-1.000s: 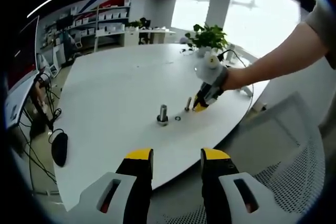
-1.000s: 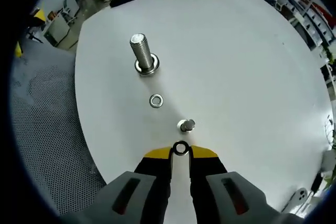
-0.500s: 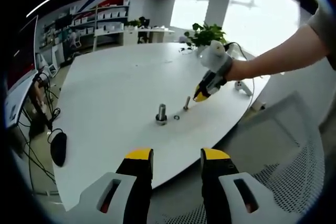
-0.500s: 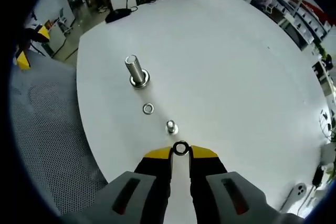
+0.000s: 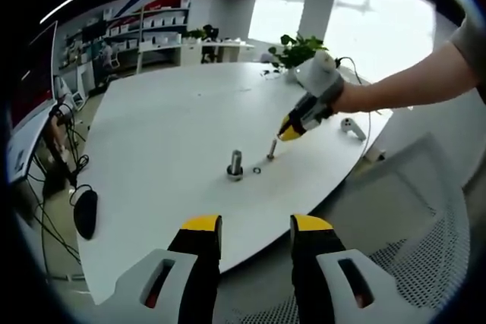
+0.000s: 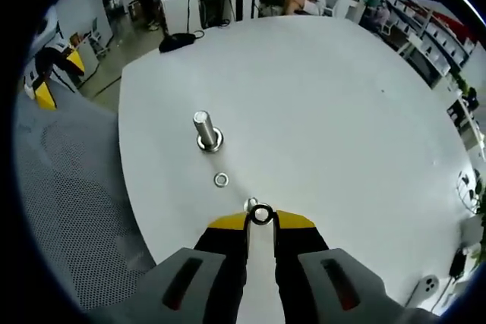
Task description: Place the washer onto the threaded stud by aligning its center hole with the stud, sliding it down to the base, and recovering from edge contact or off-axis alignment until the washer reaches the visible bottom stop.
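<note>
Left gripper (image 5: 255,227): two blocky black jaws with yellow caps at the tips, each rising from a pale grey moulded housing with a slanted slot showing red inside.

Right gripper (image 6: 261,221): same build, yellow-capped black jaws on pale grey housings with red-lined slots. In the left gripper view the right gripper (image 5: 288,131) shows as a yellow-and-black tip on a light grey body with a rounded white top; a thin dark cable loops behind it.

Person's arm (image 5: 410,85): bare forearm, short grey-brown sleeve (image 5: 469,36) at the upper arm.
</note>
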Tool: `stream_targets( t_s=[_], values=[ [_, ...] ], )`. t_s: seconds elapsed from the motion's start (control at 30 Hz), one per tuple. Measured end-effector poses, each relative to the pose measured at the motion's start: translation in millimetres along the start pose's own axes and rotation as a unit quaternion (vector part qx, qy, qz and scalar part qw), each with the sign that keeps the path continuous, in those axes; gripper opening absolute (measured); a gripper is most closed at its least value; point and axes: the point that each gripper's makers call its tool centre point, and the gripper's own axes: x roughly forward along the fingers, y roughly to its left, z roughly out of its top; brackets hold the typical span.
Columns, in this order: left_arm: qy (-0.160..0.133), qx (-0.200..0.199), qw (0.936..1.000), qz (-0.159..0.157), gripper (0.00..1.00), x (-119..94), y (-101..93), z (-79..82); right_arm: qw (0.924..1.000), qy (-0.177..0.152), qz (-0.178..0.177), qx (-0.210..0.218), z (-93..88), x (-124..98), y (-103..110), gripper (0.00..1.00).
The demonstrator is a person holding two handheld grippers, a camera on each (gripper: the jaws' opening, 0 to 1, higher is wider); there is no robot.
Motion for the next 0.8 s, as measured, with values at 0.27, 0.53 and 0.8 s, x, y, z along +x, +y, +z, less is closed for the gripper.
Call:
stream_targets(
  t_s=[0.27, 0.53, 0.8],
  values=[
    [0.001, -0.001, 1.0000, 0.002, 0.34, 0, 0.4, -0.4, 0.9999, 0.001, 0.005, -0.016, 6.5, 4, 4, 0.14],
    [-0.002, -0.001, 1.0000, 0.002, 0.34, -1, 0.3, 0.2, 0.9994, 0.011, 0.010, -0.031, 8.7, 11, 6, 0.14],
    [-0.004, -0.002, 1.0000, 0.003, 0.34, -1, 0.9, 0.9, 0.9990, 0.020, 0.013, -0.037, 10.0, 16, 8, 0.14]
  ],
)
